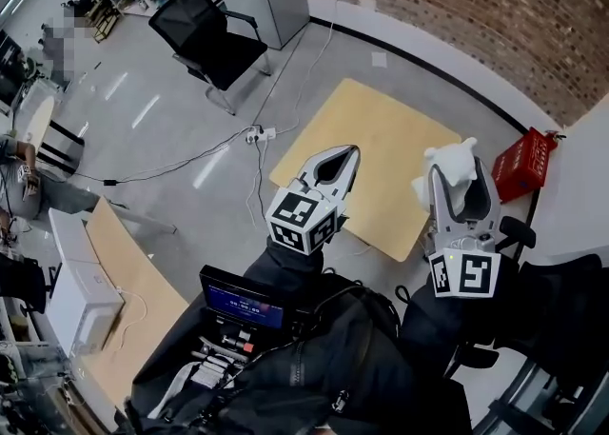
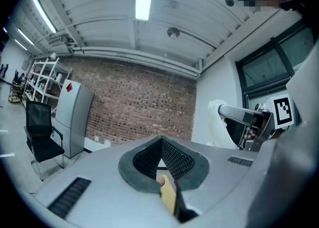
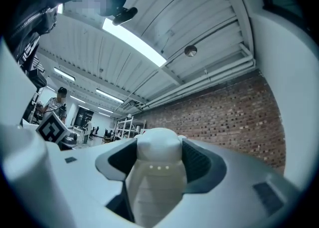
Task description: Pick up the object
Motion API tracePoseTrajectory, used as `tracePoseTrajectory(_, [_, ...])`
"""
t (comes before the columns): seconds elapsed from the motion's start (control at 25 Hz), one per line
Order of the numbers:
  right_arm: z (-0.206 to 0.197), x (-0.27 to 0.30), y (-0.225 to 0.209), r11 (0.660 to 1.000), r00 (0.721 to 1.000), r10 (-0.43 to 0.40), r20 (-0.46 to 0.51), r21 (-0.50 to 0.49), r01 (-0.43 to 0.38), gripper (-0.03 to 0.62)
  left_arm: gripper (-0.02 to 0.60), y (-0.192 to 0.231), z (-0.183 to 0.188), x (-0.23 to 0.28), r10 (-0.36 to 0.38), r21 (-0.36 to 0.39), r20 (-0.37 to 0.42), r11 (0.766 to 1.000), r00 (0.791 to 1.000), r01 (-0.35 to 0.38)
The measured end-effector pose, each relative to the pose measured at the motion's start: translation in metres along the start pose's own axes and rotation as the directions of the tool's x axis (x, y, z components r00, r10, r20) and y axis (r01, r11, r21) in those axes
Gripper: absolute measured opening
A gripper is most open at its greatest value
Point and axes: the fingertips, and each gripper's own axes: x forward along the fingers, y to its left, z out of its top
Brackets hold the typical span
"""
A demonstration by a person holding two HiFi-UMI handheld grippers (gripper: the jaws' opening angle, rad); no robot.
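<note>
right gripper [image 1: 460, 186] is raised in the head view, jaws clamped on the white object [image 1: 455, 159], a rounded figure with a domed head and ribbed body; in the right gripper view it fills the gap between the dark pads [image 3: 197, 159], head poking past the tips. it is held in the air above the near right edge of the tan tabletop [image 1: 381, 138]. left gripper [image 1: 347, 155] is raised beside it, jaws drawn together at the tips, nothing gripped. red box [image 1: 519, 165] sits beyond the table's right corner. black chair [image 1: 205, 33] stands well apart, upper left.
</note>
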Motion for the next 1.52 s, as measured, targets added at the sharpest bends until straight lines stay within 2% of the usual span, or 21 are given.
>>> tracePoseTrajectory(0.64, [0.059,-0.009,0.007,0.999,0.985,0.021,0.168,0.046,-0.029,0.292,0.0,-0.003,0.04,-0.02,0.0,0.034,0.084,0.999,0.996,-0.003])
tracePoseTrajectory(1.08, [0.077,-0.016,-0.001,0.99,0.97,0.03,0.241,0.125,-0.061,0.293,0.0,-0.008,0.048,-0.016,-0.019,0.04,0.105,0.999,0.994,0.015])
tracePoseTrajectory(1.52, [0.081,-0.018,-0.015,0.987,0.962,0.032,0.271,0.144,-0.074,0.293,0.0,-0.018,0.053,-0.003,-0.038,0.051,0.12,0.998,0.992,0.032])
